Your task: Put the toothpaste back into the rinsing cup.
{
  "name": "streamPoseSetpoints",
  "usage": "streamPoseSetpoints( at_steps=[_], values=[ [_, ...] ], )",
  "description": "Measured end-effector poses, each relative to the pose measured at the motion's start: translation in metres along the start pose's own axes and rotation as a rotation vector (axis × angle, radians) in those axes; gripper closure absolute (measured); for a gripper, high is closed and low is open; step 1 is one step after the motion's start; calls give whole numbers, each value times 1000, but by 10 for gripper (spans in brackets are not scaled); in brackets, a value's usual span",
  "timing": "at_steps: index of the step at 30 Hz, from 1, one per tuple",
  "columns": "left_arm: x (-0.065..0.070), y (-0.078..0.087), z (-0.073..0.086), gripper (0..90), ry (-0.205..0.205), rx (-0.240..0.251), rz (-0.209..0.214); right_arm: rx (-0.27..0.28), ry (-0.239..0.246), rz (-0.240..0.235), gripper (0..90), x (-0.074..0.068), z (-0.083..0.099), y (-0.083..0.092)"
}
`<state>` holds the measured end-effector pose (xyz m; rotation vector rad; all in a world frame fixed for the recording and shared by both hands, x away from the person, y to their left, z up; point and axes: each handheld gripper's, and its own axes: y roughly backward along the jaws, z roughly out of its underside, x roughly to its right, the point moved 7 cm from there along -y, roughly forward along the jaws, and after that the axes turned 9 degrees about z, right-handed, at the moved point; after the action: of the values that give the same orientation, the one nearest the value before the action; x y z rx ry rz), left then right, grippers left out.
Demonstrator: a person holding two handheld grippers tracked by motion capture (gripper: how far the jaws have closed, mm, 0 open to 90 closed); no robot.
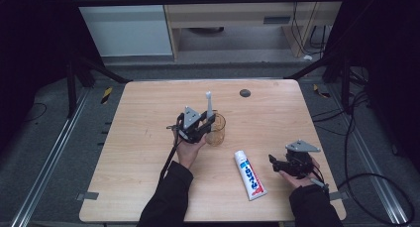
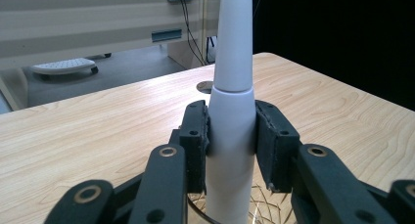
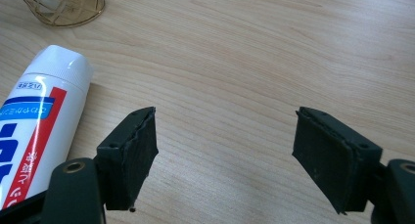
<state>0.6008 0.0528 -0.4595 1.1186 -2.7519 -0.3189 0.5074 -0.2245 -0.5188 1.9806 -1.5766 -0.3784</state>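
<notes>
A: Item one: electric toothbrush (image 2: 232, 136), white, upright. Location?

B: Clamped in the left tool (image 1: 205, 124), both pads pressed flat on its thick handle, one to each side. Its lower end stands inside the amber glass cup (image 1: 217, 130); the narrow neck and brush head rise above the tool. In the left gripper view the cup's patterned rim shows just beneath the jaws.

A: Left tool, opening?

B: Partly closed, as wide as the handle. Grasping the toothbrush.

A: Item two: cup. Position?

B: Standing on the counter (image 1: 148, 113), near its middle, touching the left tool's front.

A: Item three: right tool (image 3: 225, 155)?

B: Jaws spread wide, nothing between them, bare wood under the gap. Released. It sits in the person's right hand (image 1: 297, 175) near the counter's right front edge.

A: Item four?

B: Toothpaste tube (image 1: 249, 174), white with red and blue print, lying flat on the counter between the two hands. Its cap end points towards the cup. It is just beside the right tool's left jaw, not touching the pad.

A: Anything further?

B: Round dark grommet (image 1: 244, 93) in the counter's far part, well apart from the cup.
</notes>
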Motion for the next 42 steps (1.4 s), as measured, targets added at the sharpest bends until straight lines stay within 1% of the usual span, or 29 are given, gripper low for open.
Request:
streamPoseSetpoints(
  at_steps=[5,11,16,24,28,31,34,36,39,42],
  values=[
    [1,1,1,662,-9,3,3,-3,-4,-2,243,-1,0,0],
    [1,2,3,627,-14,2,5,-1,-2,-3,243,-1,0,0],
    [3,3,4,607,-33,-5,13,-2,0,-2,243,-1,0,0],
    [3,6,3,577,-36,-7,13,-1,-4,-2,243,-1,-1,0],
    [3,9,3,531,-28,-2,19,3,-4,-3,243,-1,-1,0],
    [4,14,2,498,-28,3,16,5,-6,-4,243,-1,-2,0],
    [4,20,1,464,-36,-9,8,8,-7,-3,242,-2,-3,1],
    [4,25,-1,447,-45,-4,4,10,-11,-3,241,-2,-4,2],
    [4,33,-2,417,-40,-1,13,15,-12,-3,241,-2,-5,3],
    [2,42,-2,402,-33,-8,13,15,-19,-1,241,-2,-5,4]
  ],
)
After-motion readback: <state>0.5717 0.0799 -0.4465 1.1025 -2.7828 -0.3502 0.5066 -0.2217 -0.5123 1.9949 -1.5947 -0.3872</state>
